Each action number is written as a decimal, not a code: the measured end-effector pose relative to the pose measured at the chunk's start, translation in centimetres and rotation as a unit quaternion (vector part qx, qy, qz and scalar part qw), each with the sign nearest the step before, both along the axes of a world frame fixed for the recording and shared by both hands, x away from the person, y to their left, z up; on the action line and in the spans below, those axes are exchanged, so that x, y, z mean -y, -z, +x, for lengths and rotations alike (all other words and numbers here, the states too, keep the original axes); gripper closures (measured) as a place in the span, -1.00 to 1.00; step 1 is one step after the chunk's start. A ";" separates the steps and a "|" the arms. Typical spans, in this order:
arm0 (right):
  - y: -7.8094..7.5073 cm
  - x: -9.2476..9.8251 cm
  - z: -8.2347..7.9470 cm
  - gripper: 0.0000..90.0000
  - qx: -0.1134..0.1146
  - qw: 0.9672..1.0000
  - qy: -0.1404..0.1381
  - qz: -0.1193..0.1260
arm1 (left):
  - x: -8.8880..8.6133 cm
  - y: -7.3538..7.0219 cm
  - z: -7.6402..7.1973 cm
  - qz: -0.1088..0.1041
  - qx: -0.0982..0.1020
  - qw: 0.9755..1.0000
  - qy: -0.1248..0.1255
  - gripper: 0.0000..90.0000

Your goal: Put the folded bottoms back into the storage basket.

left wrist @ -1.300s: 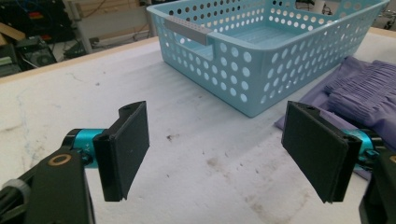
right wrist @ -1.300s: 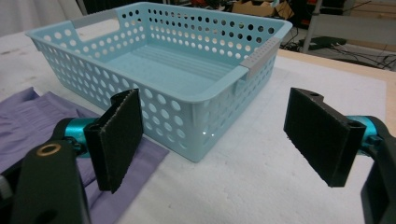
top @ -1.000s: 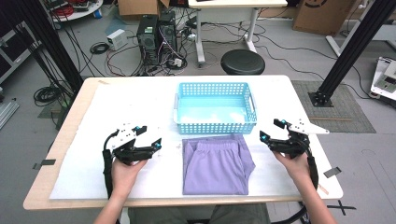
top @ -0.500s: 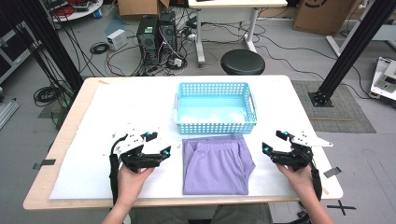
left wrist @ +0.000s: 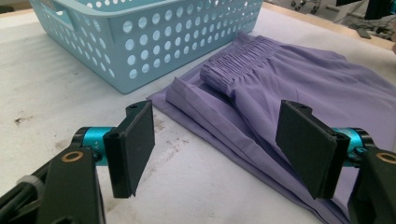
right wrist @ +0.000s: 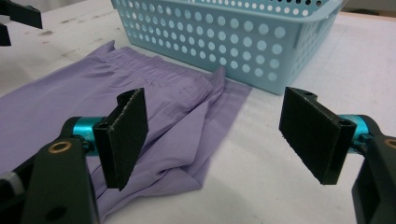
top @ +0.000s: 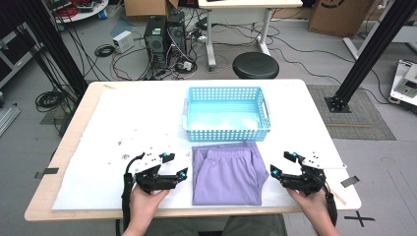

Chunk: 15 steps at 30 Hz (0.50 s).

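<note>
While both jaw pairs have just been closing slightly, left gripper (top: 173, 166) and right gripper (top: 282, 164) stay spread, nothing between them. Folded purple fabric shorts (top: 227, 173) lie at the table's (top: 314, 128) near edge, touching the light-blue perforated plastic basket (top: 227, 132).

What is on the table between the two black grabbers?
In the high view, folded purple fabric shorts lie between the left gripper and the right gripper.

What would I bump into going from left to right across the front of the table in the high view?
left gripper → purple shorts → right gripper
</note>
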State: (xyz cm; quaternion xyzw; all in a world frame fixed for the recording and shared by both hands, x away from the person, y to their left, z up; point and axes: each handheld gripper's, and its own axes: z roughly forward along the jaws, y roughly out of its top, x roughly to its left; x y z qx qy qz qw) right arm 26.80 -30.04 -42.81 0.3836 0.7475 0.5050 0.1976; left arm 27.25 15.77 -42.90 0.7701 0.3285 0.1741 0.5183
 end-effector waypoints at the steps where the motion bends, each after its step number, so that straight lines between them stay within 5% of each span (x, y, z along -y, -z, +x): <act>1: 0.1 -0.2 -0.1 -0.50 -0.004 1.000 0.000 0.000 | 0.2 0.1 -0.2 0.007 -0.001 1.000 -0.004 -0.37; 15: 0.9 -4.4 -1.4 -0.52 -0.078 0.997 -0.009 -0.002 | 3.0 1.0 -0.7 0.024 -0.052 0.998 0.016 -0.32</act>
